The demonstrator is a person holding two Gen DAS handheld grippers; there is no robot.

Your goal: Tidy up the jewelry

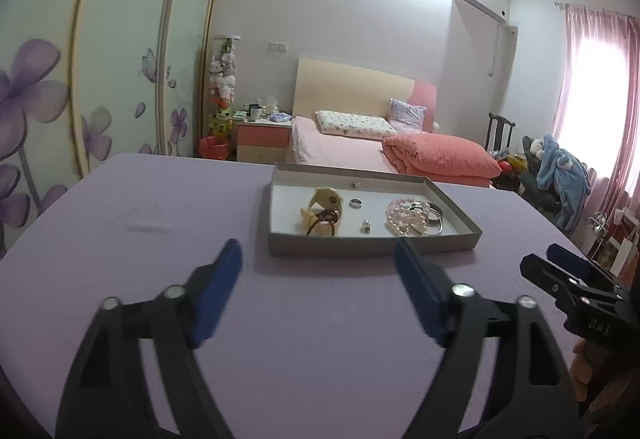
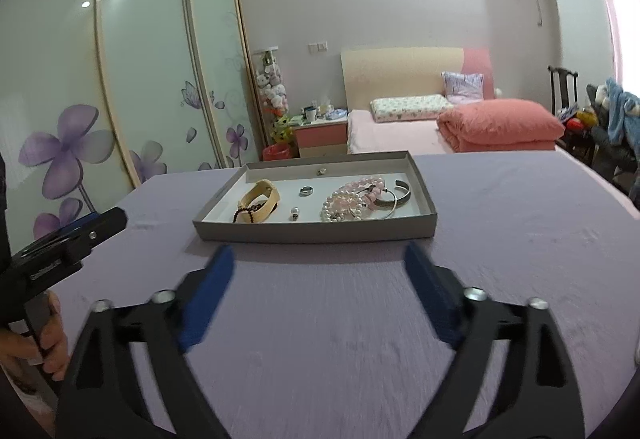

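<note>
Both the left gripper (image 1: 318, 251) and right gripper (image 2: 318, 255) hang spread wide and empty over a lilac tablecloth (image 2: 500, 239), just short of a shallow grey tray (image 2: 312, 233) holding a cream bangle (image 2: 262, 199), rings, pearl and pink bead bracelets (image 2: 352, 199) and a silver cuff (image 2: 394, 197)

Lilac counter (image 2: 500, 239); grey tray (image 2: 316, 231), white inside. Cream bangle (image 2: 262, 199), pink beads (image 2: 360, 189), white pearls (image 2: 338, 209), silver cuff (image 2: 394, 199). Blue fingers (image 2: 208, 295) on black hand-held gripper (image 2: 320, 295).
</note>
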